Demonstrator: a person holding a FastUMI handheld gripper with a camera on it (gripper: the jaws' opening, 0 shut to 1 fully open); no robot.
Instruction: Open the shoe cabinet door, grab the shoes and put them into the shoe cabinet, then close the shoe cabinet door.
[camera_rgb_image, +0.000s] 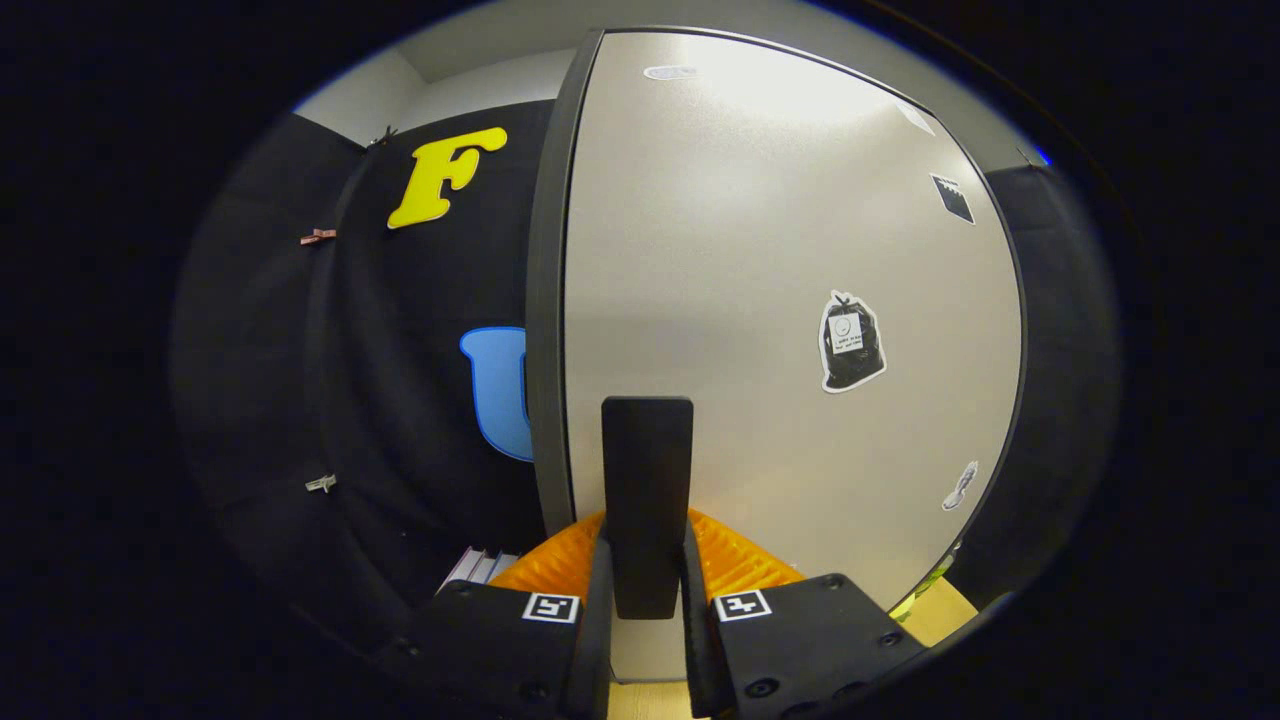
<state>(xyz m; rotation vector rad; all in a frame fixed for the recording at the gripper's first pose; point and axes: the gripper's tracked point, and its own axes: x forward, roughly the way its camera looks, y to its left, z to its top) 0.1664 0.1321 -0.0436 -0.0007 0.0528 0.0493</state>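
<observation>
The gripper view rode on the claw (647, 585) itself and looked forward along its two fingers (592, 620), which showed at six o'clock. It faced the pale cabinet door (780, 320) almost square on and from very close, so the door spread from the centre out to three o'clock and up to twelve. The door's dark vertical handle (647, 500) stood just ahead of the lens, gripped between the fingers. The door's dark edge (545, 300) ran from twelve down toward six, and the booth's black cloth wall (350, 350) lay farther back at nine o'clock. A strip of light wooden desk (945, 610) showed low at five o'clock.
</observation>
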